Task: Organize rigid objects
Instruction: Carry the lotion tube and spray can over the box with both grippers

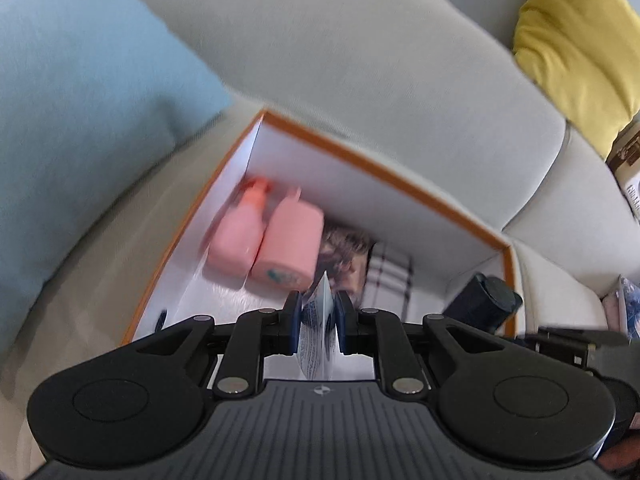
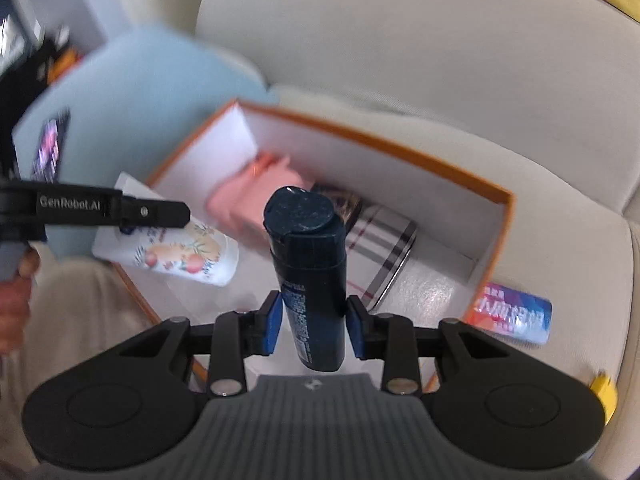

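An orange-rimmed white box (image 1: 384,168) (image 2: 372,148) sits on a beige sofa. Inside lie two pink bottles (image 1: 280,236) (image 2: 256,192), a plaid tin (image 2: 384,252) (image 1: 388,276) and a patterned item (image 1: 344,256). My left gripper (image 1: 318,320) is shut on a white tube with a fruit print (image 1: 316,332) (image 2: 176,252), holding it over the box's near left edge; it also shows in the right wrist view (image 2: 160,212). My right gripper (image 2: 314,320) is shut on a dark blue bottle (image 2: 308,264) (image 1: 484,300), held above the box's near side.
A light blue cushion (image 1: 80,120) (image 2: 132,120) leans left of the box, a yellow cushion (image 1: 580,48) at the far right. A colourful printed pack (image 2: 516,316) lies on the seat right of the box. A yellow piece (image 2: 604,392) sits at the right.
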Motion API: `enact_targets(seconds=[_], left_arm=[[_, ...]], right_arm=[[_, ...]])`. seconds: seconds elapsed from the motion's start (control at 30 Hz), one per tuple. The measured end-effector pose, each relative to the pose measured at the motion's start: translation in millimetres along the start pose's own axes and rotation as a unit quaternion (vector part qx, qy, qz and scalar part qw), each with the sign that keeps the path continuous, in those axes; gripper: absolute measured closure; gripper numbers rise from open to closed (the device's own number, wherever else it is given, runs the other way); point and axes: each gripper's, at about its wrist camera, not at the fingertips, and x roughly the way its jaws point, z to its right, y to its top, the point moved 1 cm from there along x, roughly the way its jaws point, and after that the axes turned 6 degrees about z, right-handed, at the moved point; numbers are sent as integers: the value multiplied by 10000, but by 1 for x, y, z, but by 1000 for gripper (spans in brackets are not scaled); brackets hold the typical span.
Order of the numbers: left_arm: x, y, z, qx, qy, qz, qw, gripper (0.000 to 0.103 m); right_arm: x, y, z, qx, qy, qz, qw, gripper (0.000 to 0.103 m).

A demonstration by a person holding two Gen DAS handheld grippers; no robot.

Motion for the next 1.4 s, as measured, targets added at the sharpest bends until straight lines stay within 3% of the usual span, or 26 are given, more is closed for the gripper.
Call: enact_targets(seconds=[0.27,0.47,0.57,0.73,0.97,1.07,1.23,1.4], left_arm=[[38,-1,-16,254,-132,-934,9952,84],[56,-5,-27,348,3,-1446,9889,84],[58,-5,-29,393,18,-1484,9881,84],[59,-4,-19,902,280,-1535,9836,80],[58,-6,-15,1265,522,-1622,9772,70],[58,-2,-7,1478,626,-1591,9741,65],[48,-1,-1,1648,496,-1358,9757,54],[30,6,3,1733,503,-737,9808,51]], right_arm=[[47,19,-22,-922,-35,-692,9933,68],[65,27,-36,-1342,126,-794,9877,68],[74,30,-45,-1558,242,-792,9843,68],[91,28,-57,-1898,324,-831,9778,68],[97,25,-82,-2876,473,-769,9535,69],[103,27,-87,-3012,491,-808,9489,69],[103,29,-83,-2952,563,-825,9502,69],[102,26,-77,-2896,593,-834,9516,69]])
